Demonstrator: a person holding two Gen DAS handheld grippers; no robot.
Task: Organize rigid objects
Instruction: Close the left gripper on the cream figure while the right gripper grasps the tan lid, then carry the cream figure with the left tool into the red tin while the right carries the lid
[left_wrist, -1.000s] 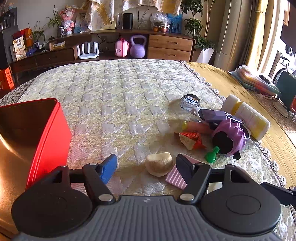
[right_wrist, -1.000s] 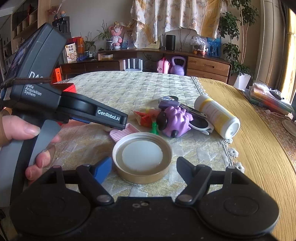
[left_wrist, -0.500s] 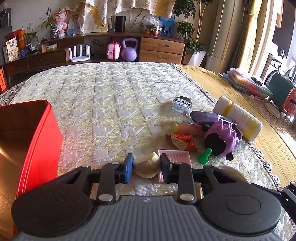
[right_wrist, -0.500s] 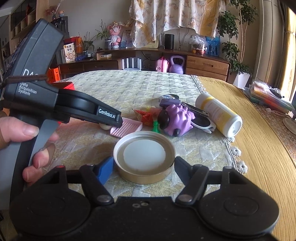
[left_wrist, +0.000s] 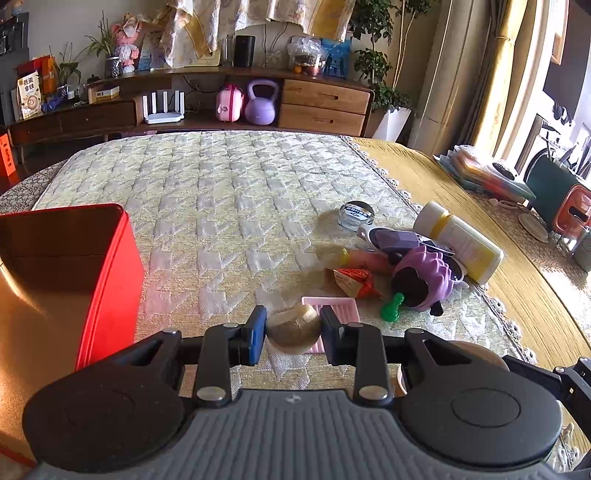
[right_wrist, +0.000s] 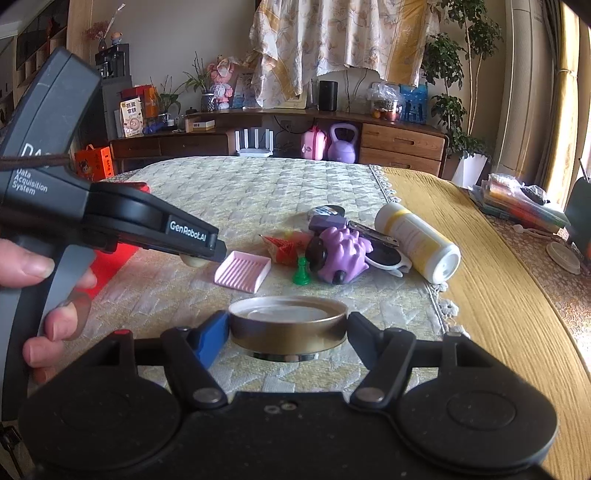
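**A:** Your left tongs (left_wrist: 293, 334) are clamped on the pale rounded stone-like piece (left_wrist: 293, 328), just above the quilted counter (left_wrist: 236, 206), beside the pink ridged tray (left_wrist: 341, 308). They have just been closing, with the piece between them.

**B:** And the right?

**A:** Your right tongs (right_wrist: 288, 334) bracket the gold jar lid (right_wrist: 288, 325), both pads at its rim; it appears gripped and slightly raised.

**B:** How far along?

**A:** Early, by my judgement. What shows of the red tin box (left_wrist: 122, 266) on your left looks empty. The green pawn (left_wrist: 392, 306), purple toy (left_wrist: 424, 277), red wrapper (left_wrist: 356, 282), white-and-yellow bottle (left_wrist: 458, 243) and small glass jar (left_wrist: 356, 216) are all waiting.

**B:** Obstacles?

**A:** The pile is tight, pieces touching. The path to the box looks clear.
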